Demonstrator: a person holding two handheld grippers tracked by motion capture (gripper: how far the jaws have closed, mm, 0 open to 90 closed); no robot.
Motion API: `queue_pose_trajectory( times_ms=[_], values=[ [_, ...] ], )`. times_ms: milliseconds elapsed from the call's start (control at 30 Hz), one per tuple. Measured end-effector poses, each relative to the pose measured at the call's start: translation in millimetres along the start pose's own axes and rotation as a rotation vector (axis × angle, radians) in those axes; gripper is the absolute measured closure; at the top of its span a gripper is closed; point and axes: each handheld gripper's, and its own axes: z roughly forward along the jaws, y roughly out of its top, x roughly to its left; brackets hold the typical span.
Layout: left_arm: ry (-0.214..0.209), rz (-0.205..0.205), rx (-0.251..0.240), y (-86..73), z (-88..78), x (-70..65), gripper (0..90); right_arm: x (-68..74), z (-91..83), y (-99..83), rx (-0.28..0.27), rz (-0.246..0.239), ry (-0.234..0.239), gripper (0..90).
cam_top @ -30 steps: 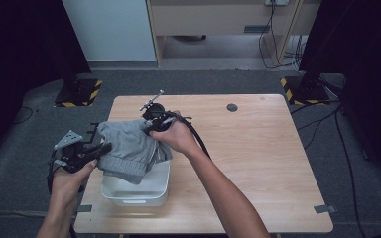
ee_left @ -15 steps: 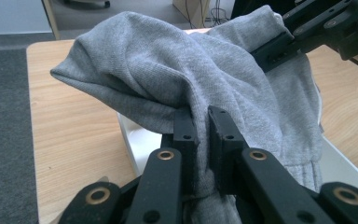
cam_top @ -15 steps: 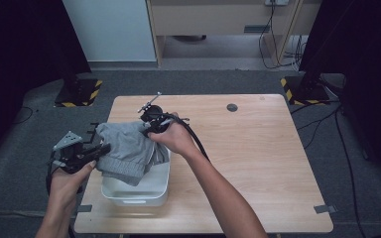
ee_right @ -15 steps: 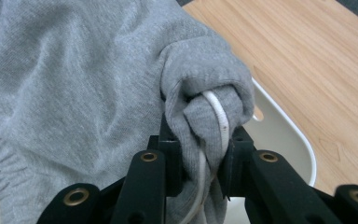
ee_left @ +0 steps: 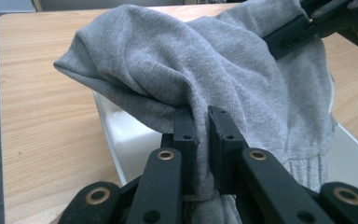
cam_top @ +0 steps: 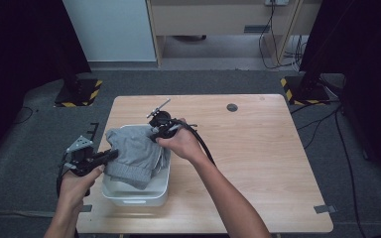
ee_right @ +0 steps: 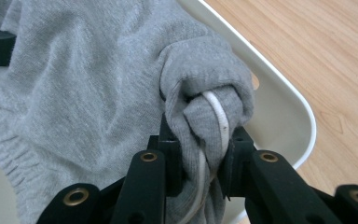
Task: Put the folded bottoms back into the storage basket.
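Over the near left part of the pale wooden tabletop (cam_top: 258, 163), in the high view, a soft grey knitted garment (cam_top: 134, 154) hangs above a white plastic tub (cam_top: 134, 194). The left gripper (cam_top: 110, 155) pinches the garment's left edge. The right gripper (cam_top: 155, 134) pinches its far right corner. A small dark round spot (cam_top: 232, 107) sits on the wood farther back.

Close up in the left gripper view, the two black jaws of the left gripper (ee_left: 201, 140) are almost shut, with a fold of the grey garment (ee_left: 205, 74) squeezed between them. The cloth drapes over the white tub (ee_left: 130, 140). The right gripper's black jaw shows at the top right, on the cloth.

Close up in the right gripper view, the right gripper (ee_right: 200, 158) has its jaws clamped on a thick bunch of the garment (ee_right: 74, 93) with a white cord (ee_right: 219, 116) in it. The tub's rim (ee_right: 303, 121) curves just behind.
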Motion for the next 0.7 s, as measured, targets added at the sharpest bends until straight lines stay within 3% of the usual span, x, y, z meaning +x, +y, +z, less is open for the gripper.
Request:
queue_pose_trajectory(
  times_ms=[367, 700],
  values=[
    [-0.007, 0.001, 0.051, -9.4, 13.0, -0.6, 82.3, -7.4, 1.7, -17.9, 0.003, 0.03, 0.006, 74.2],
    [-0.009, 0.019, 0.063, -15.1, 9.3, -2.7, 82.3, -3.2, 8.1, -23.4, 0.021, 0.038, 0.019, 73.8]
  ],
)
